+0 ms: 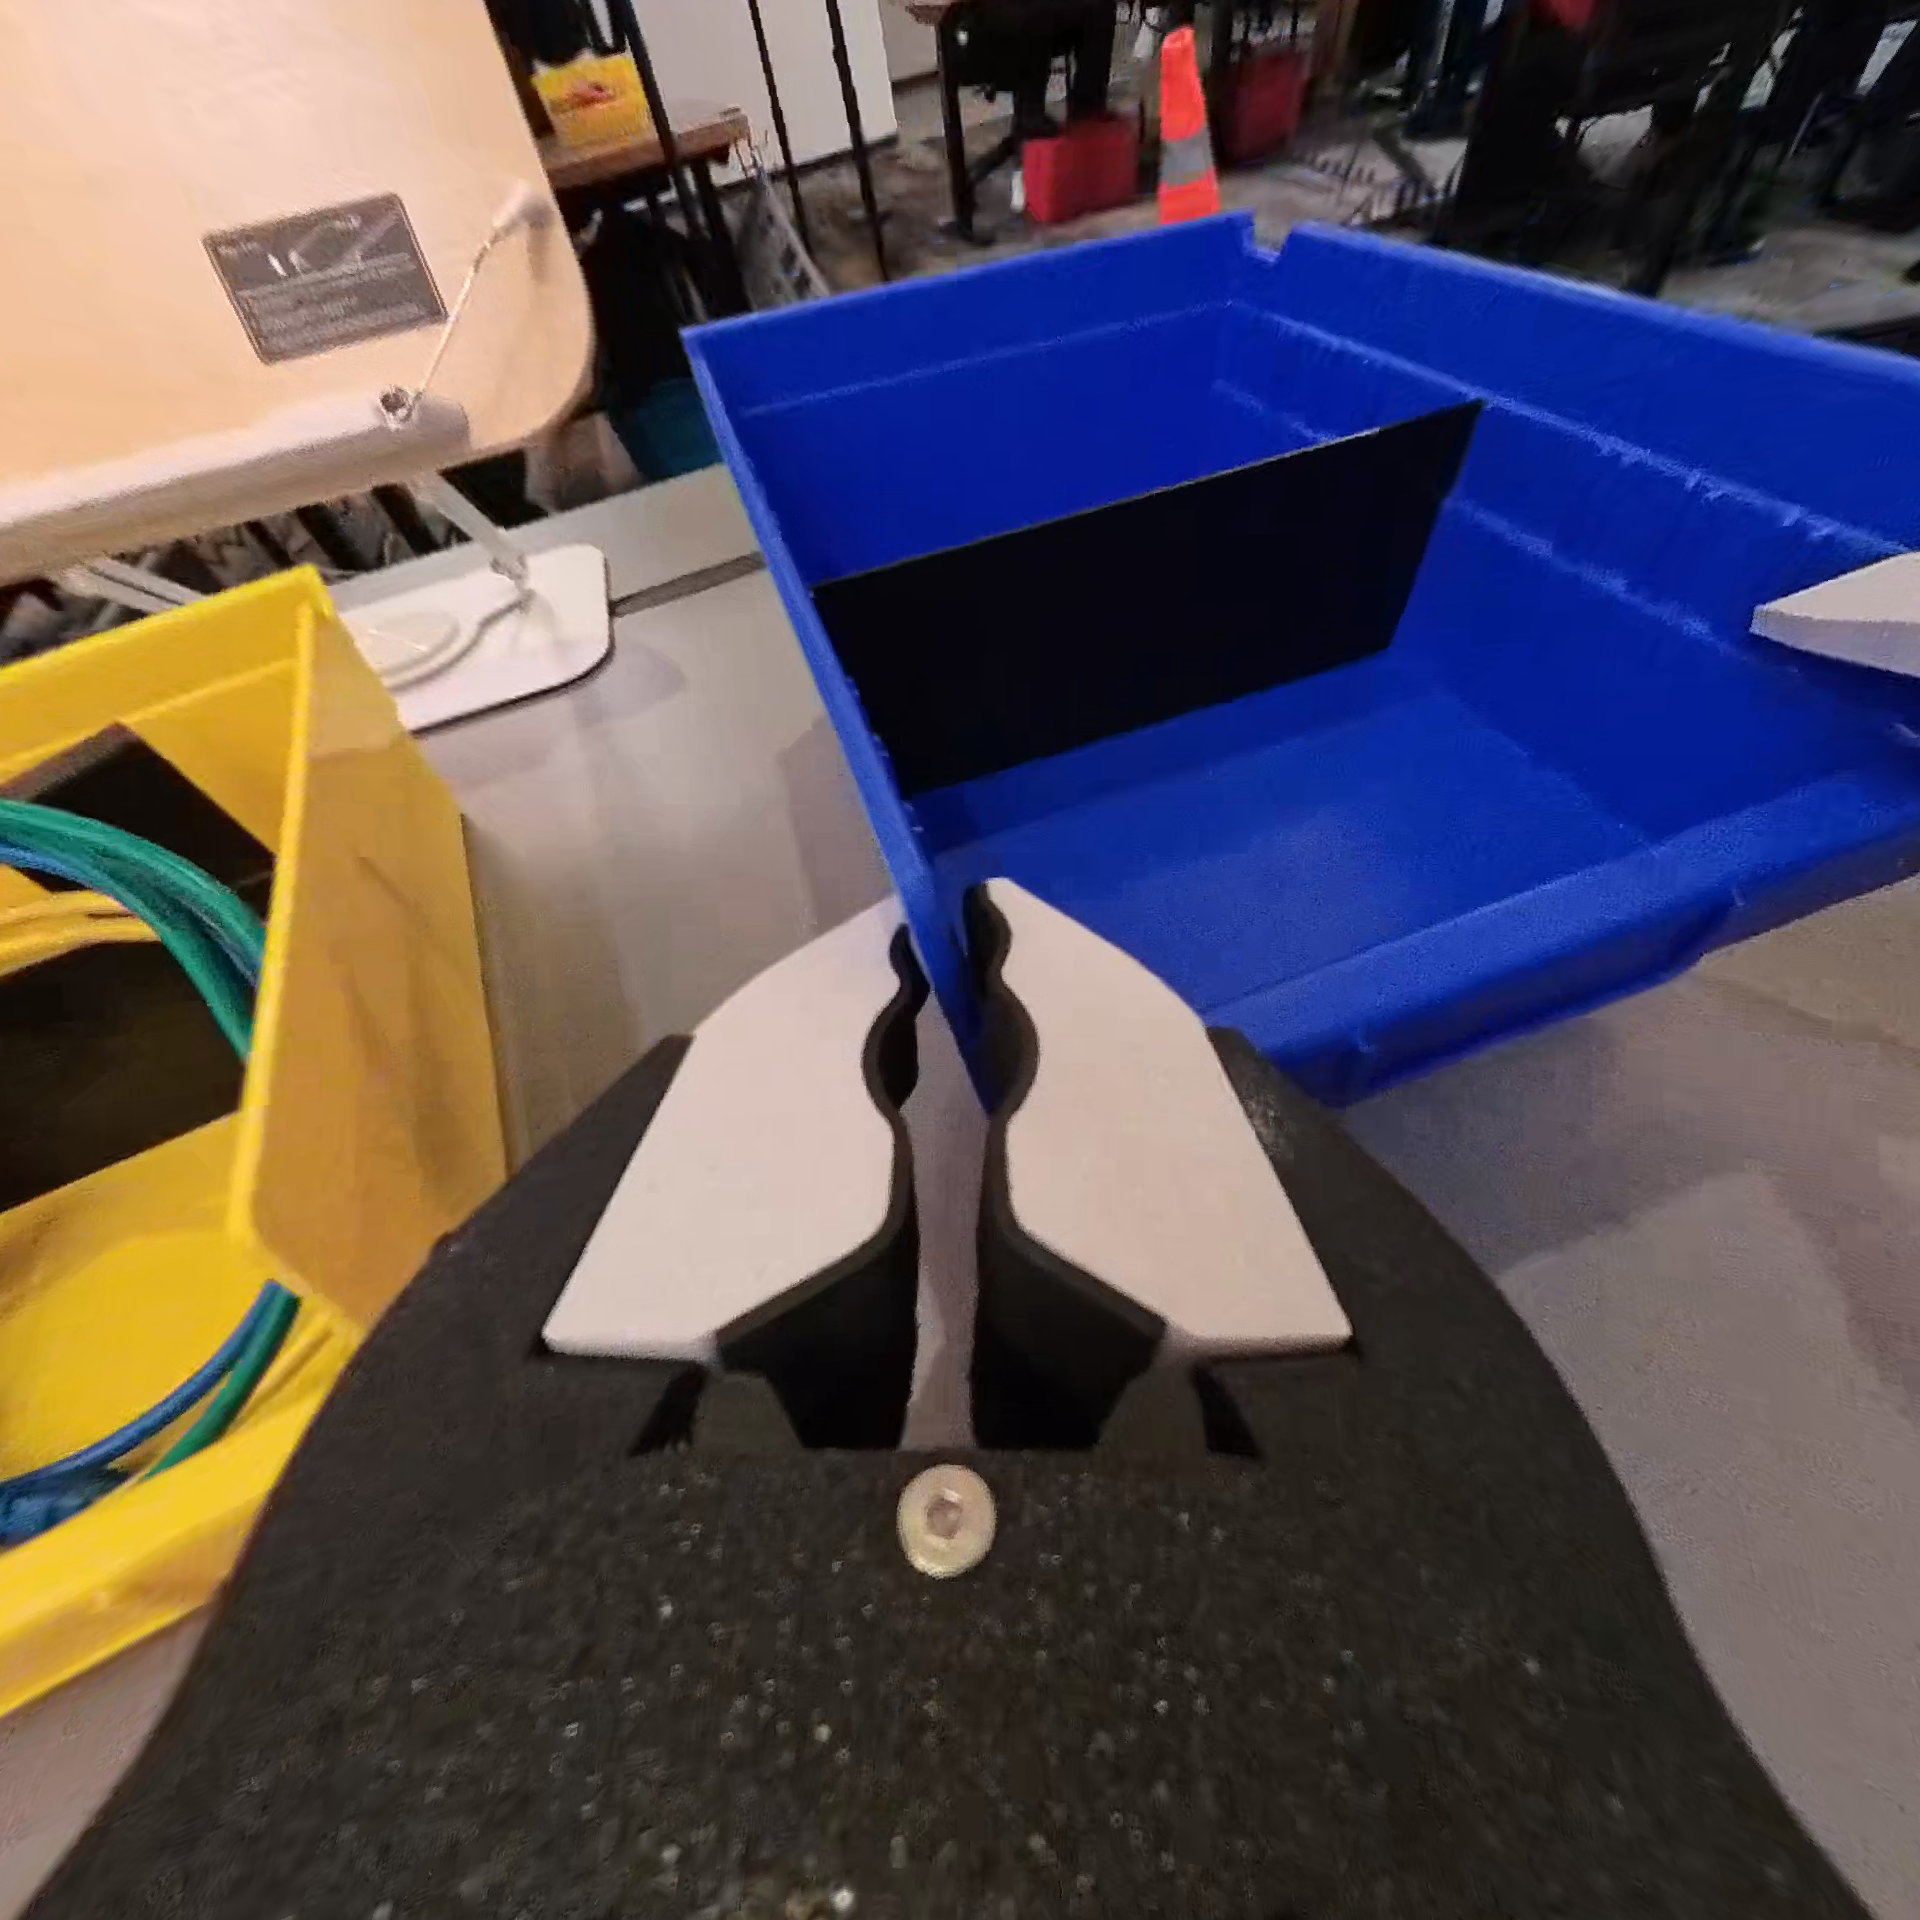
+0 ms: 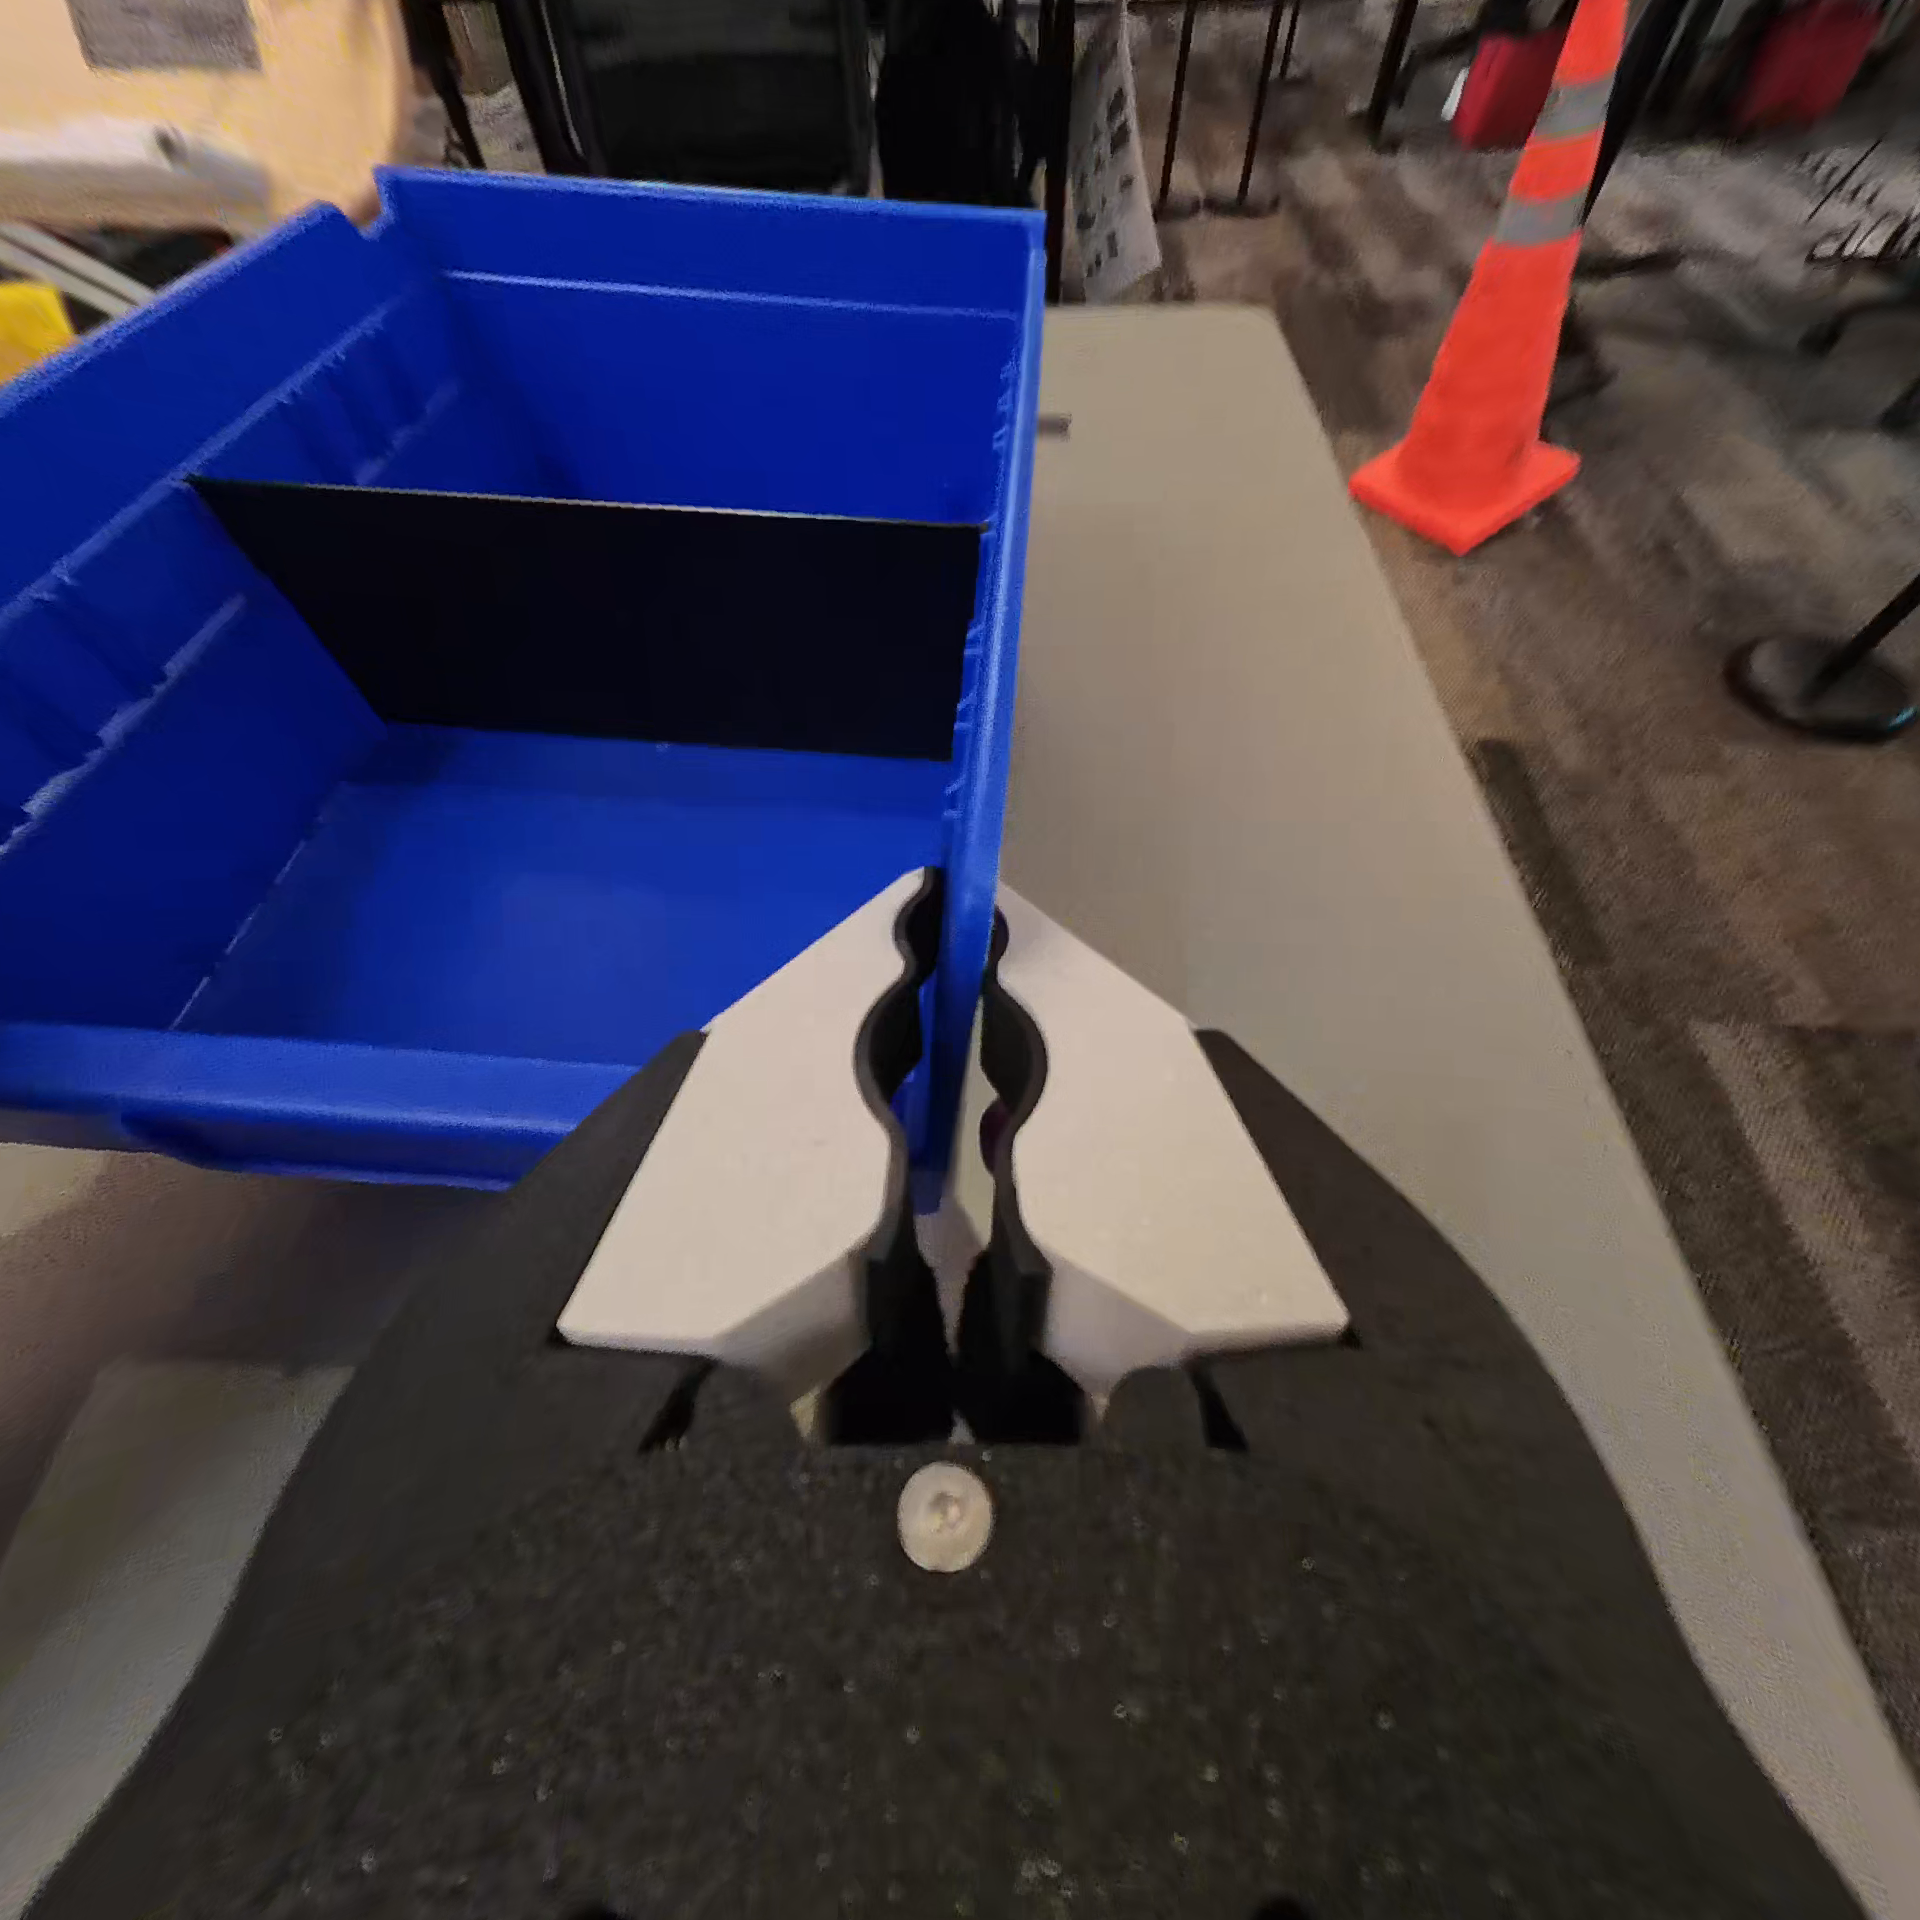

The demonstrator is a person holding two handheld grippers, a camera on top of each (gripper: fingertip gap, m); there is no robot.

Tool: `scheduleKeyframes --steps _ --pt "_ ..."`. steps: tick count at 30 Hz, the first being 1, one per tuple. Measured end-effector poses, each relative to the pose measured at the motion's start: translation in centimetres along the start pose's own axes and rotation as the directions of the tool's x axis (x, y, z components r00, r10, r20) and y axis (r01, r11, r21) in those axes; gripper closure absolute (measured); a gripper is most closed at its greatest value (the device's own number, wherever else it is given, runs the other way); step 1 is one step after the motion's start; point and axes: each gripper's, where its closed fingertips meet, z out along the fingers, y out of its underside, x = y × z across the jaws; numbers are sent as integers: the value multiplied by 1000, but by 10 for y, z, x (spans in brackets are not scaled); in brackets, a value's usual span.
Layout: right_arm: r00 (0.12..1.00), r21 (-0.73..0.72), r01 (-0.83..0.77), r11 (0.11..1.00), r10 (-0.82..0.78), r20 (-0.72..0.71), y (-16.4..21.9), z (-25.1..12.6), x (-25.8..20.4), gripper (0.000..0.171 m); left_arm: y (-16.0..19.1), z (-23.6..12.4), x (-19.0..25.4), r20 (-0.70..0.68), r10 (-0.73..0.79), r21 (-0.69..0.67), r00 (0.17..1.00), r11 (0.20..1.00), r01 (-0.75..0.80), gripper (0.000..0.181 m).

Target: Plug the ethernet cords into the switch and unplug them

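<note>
Left gripper [image 1: 948, 935]: its two grey fingers [image 1: 779, 1122] are pinched on the left side wall of the blue bin [image 1: 1351, 894], near the bin's front corner. Right gripper [image 2: 961, 914]: closed likewise on the bin's right side wall, the wall running straight ahead between its fingers [image 2: 1122, 1132]. The tip of the right gripper also shows at the far right of the left wrist view.

A black divider [image 2: 623, 613] crosses the bin ahead of both grippers. The bin is above the grey worktop [image 2: 1226, 727].

Left of the left gripper stands a yellow bin [image 1: 343, 935] holding coiled green and blue ethernet cords [image 1: 156, 862]. The switch is not visible in either view.

An orange cone [image 2: 1496, 343] stands on the floor, ahead and right of the right gripper.
</note>
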Motion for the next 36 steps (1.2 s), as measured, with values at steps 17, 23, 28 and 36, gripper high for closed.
scheduleKeyframes --steps 17,23,28,36 --pt "988 17 -65 998 67 -136 -5 1 11 146 26 -76 -15 -387 -90 -124 918 991 45 155" --pt "996 266 85 960 -79 -32 -88 -54 -70 131 32 -129 -225 176 22 38 984 999 -29 142" --pt "903 179 107 978 -170 394 -50 -61 -265 133 99 -116 -293 270 -36 -77 962 995 59 126" --pt "962 -18 105 994 -97 256 11 22 -325 116 129 -88 -301 181 -119 -130 976 981 143 139"
